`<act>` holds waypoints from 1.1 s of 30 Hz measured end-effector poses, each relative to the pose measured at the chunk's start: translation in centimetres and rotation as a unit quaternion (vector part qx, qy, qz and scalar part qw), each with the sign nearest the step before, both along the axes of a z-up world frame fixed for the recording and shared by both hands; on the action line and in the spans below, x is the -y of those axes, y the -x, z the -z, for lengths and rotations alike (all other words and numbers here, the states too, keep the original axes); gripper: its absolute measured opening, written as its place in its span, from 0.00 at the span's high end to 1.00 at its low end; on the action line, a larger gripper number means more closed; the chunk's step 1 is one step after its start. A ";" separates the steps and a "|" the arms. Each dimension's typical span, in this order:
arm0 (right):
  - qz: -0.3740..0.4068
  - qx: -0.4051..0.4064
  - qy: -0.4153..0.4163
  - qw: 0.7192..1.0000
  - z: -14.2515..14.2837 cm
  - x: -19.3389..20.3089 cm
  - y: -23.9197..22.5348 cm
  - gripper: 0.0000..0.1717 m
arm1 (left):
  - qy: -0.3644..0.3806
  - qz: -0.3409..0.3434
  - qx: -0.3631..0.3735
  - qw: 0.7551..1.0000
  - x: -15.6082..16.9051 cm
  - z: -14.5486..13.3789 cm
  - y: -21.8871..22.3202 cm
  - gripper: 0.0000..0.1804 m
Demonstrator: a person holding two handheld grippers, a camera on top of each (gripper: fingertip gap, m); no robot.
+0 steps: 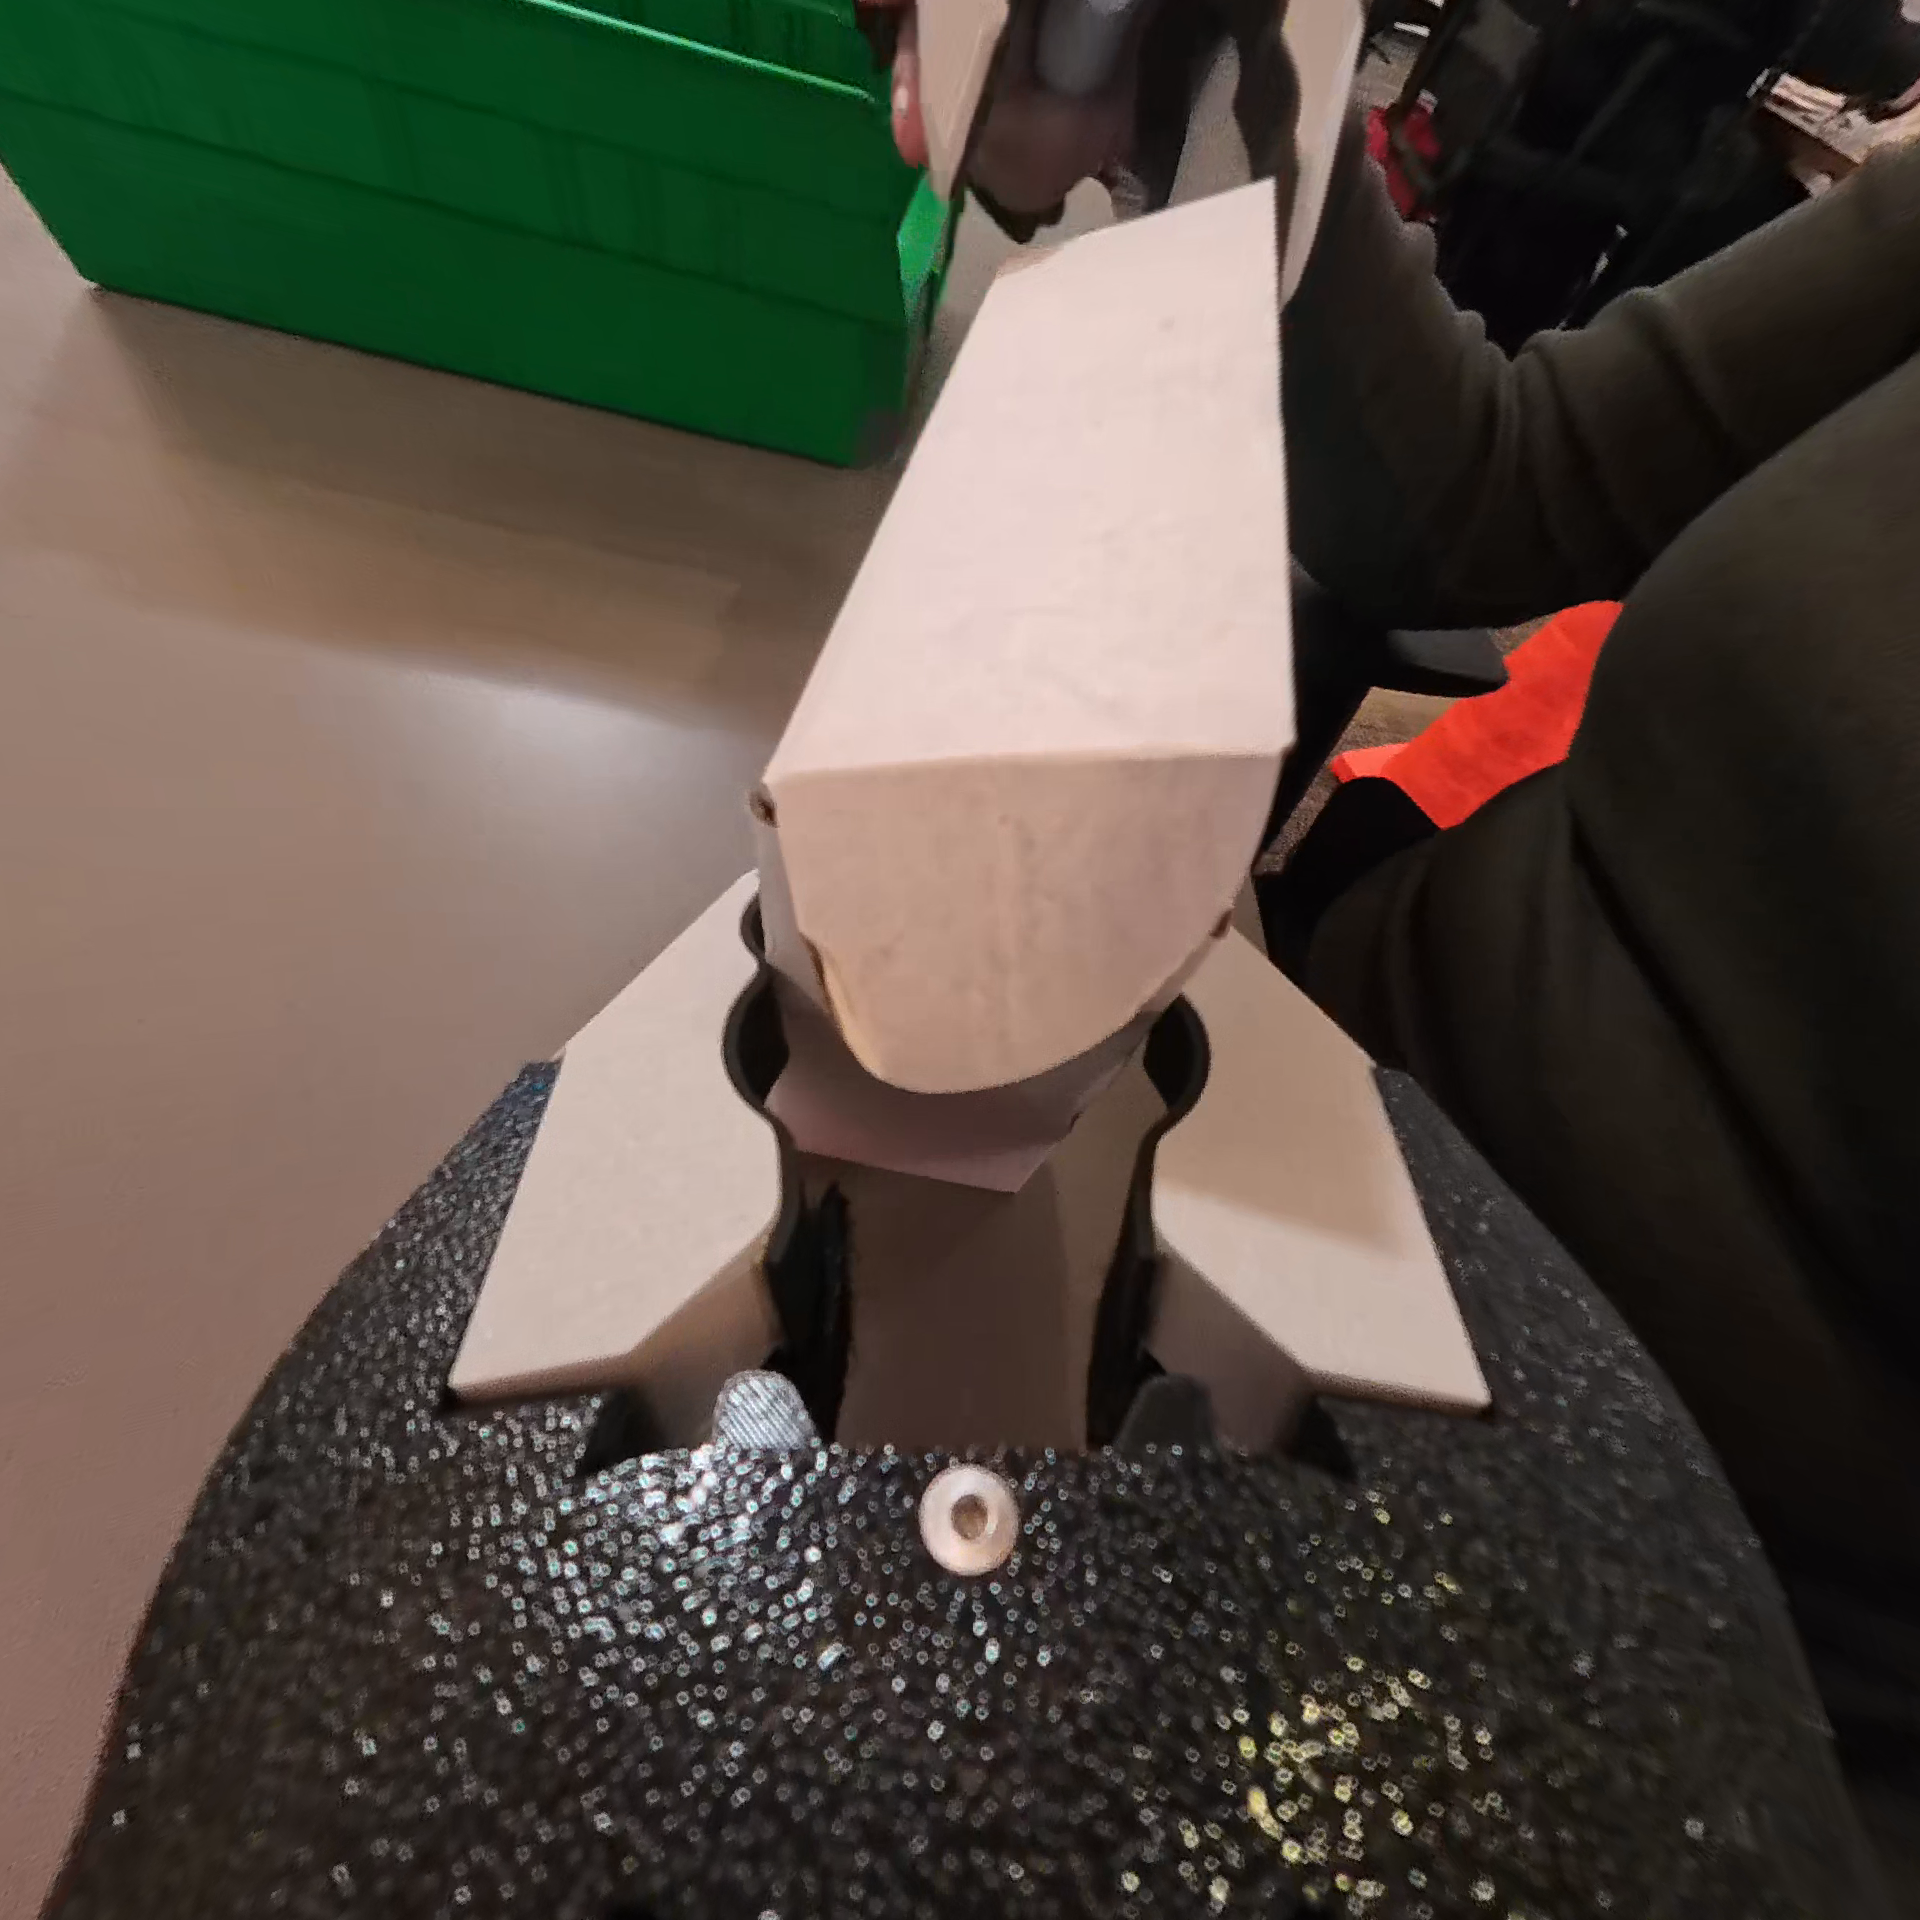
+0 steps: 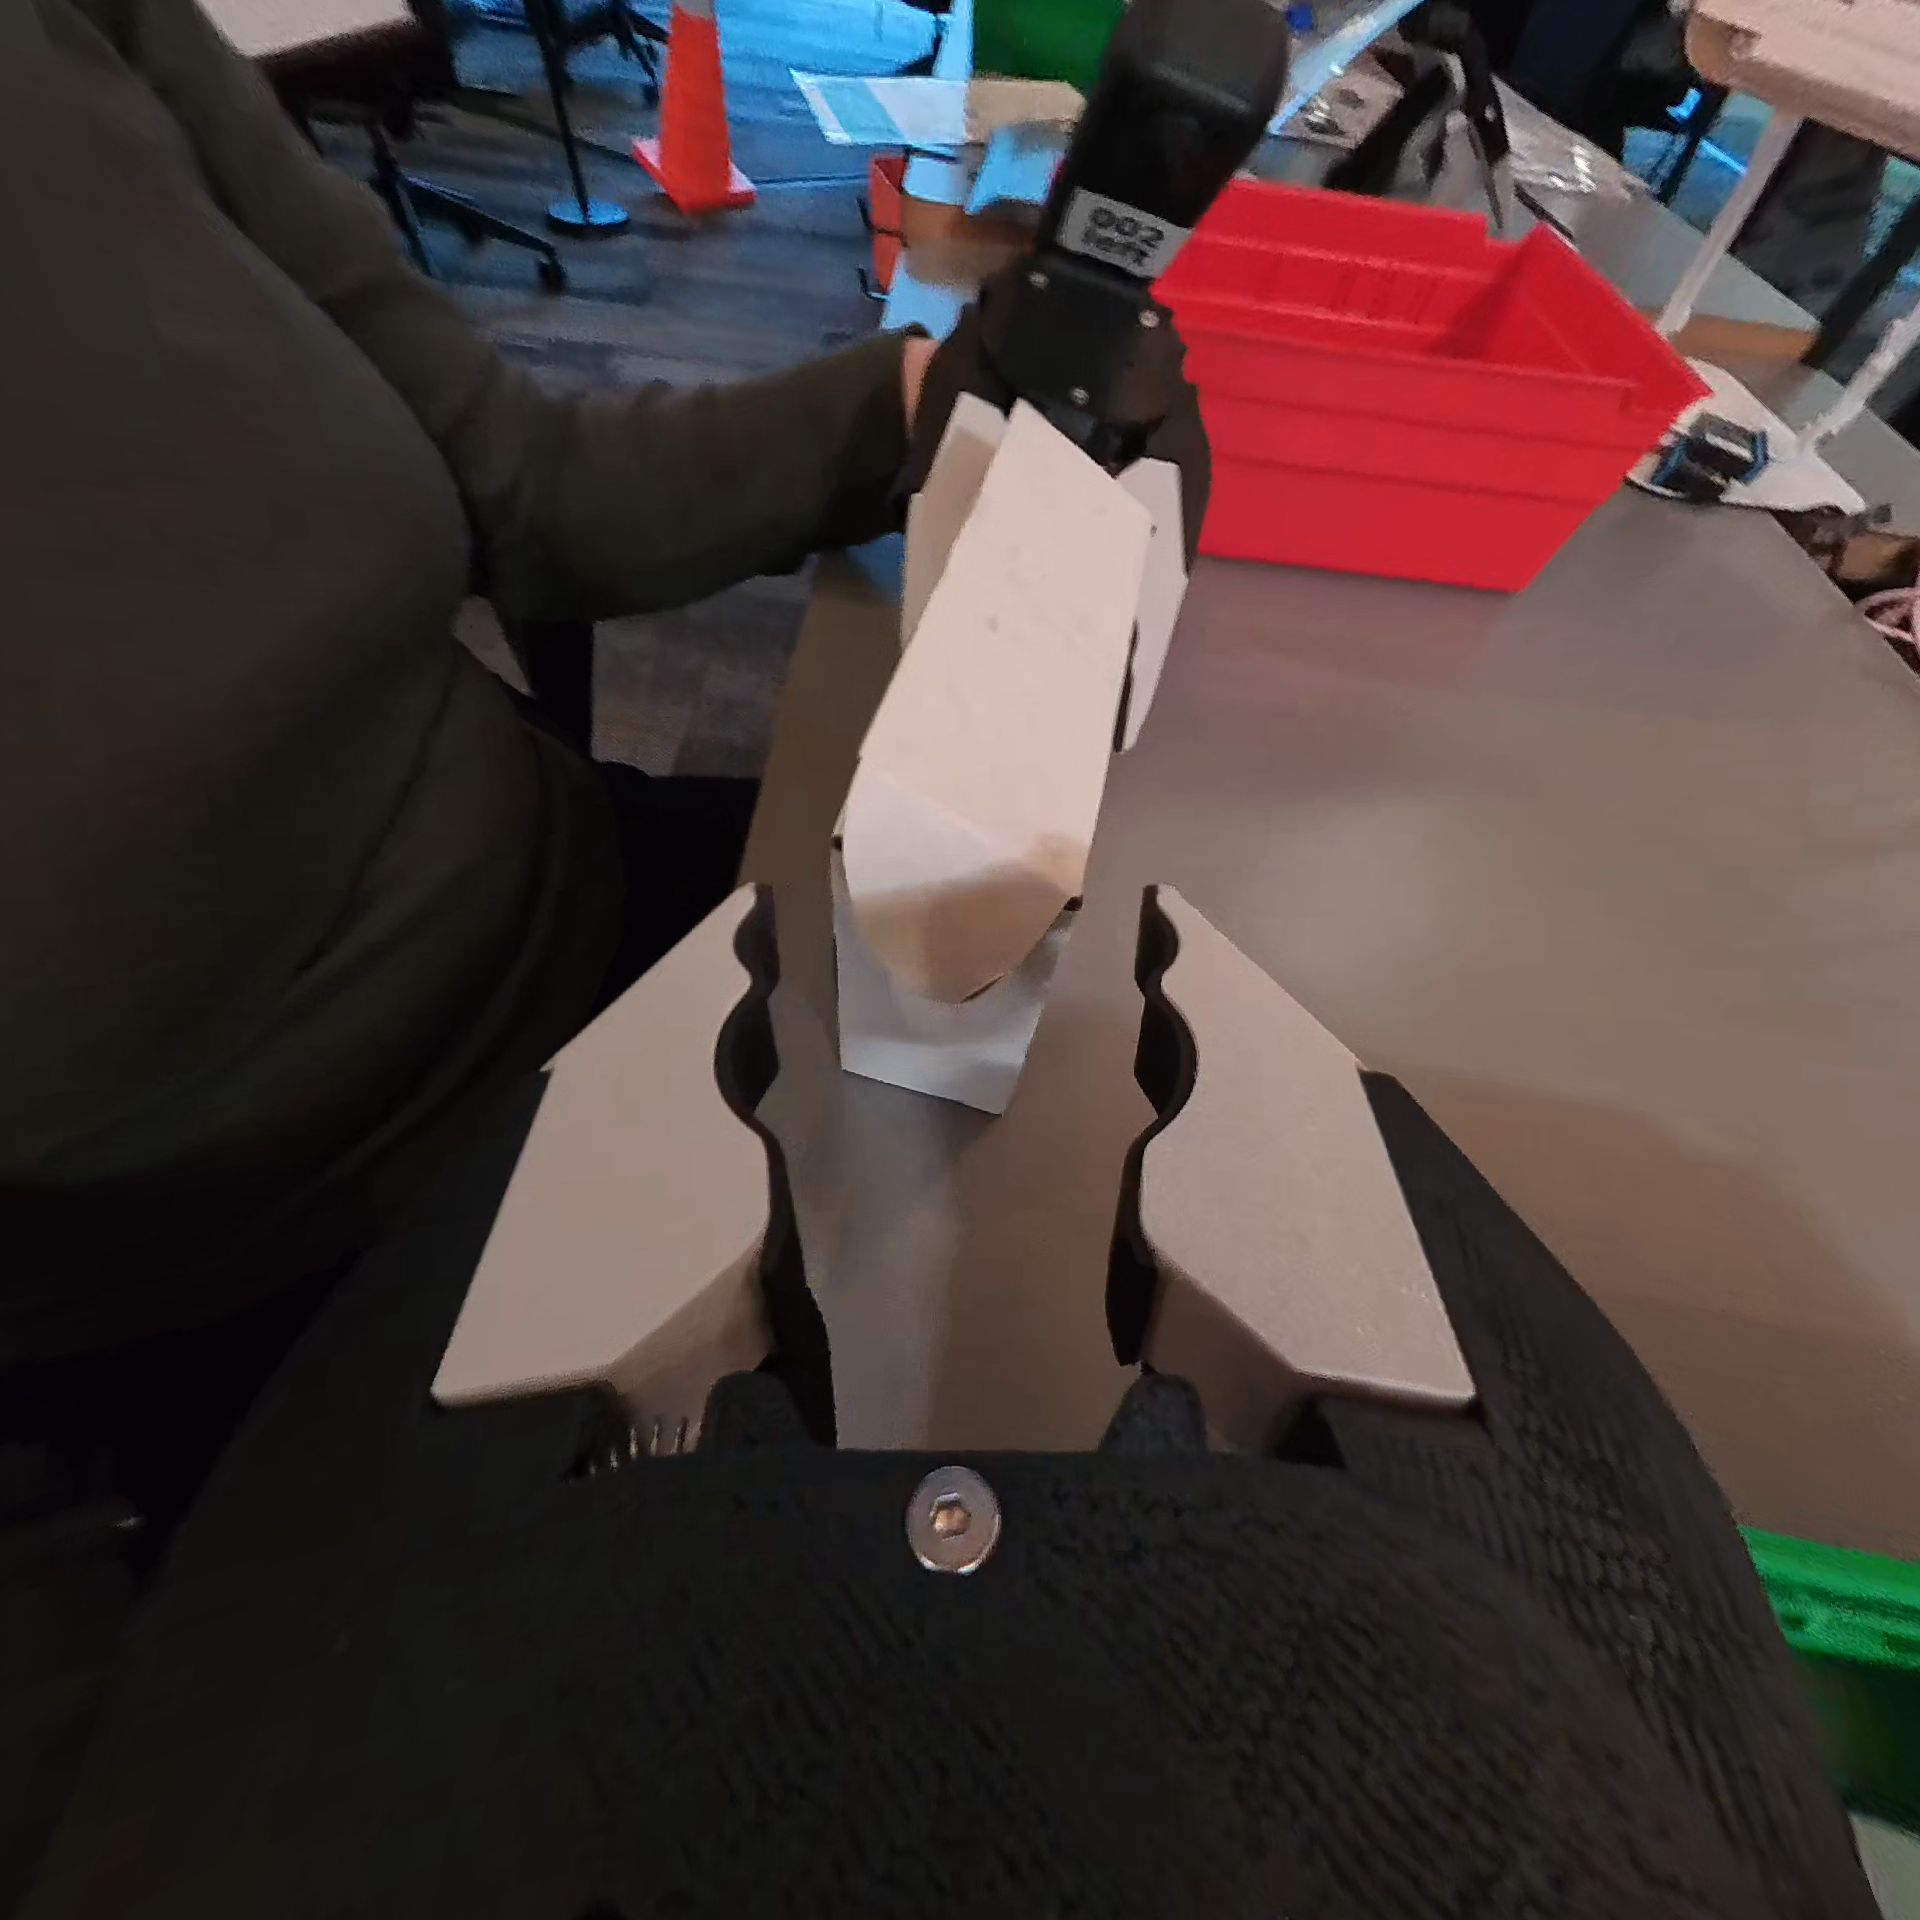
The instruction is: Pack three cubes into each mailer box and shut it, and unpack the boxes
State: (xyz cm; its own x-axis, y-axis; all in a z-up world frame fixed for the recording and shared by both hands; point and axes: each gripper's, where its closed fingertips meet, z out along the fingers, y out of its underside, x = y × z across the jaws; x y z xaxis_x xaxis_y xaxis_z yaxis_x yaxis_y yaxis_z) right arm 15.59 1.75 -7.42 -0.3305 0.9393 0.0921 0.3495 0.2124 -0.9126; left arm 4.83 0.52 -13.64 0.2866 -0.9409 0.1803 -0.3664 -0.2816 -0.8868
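Black wavy pads, left gripper: clamped on the near end of a white mailer box, one pad against each side wall, at the centre of the left wrist view.
Right gripper: released. The box's other end sits between its pale fingers, with a clear strip of table showing on both sides. Nothing is gripped.
Box position: lifted clear of the table and carried by the left gripper alone, at the centre of both views.
Long axis: runs straight from one gripper to the other, rising toward the top of each frame.
Key relation: the box end lies dead ahead of the open right jaws, already inside their span. By my judgement, closing them would catch the side walls.
Box shape and material: long, narrow, matte corrugated cardboard, lid shut. The end panels are rounded, with a flat flap jutting below.
Table: smooth grey-brown, with a soft sheen.
Bins: green plastic bin at upper left of the left view. Red plastic bin at upper right of the right view.
Person: dark sleeve at the left of the right view.
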 end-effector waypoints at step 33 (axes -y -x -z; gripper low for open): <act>0.177 -0.011 0.156 0.972 -1.9 -4.9 3.2 0.86 | 0.042 -0.131 -0.092 0.986 -0.9 0.8 0.7 0.62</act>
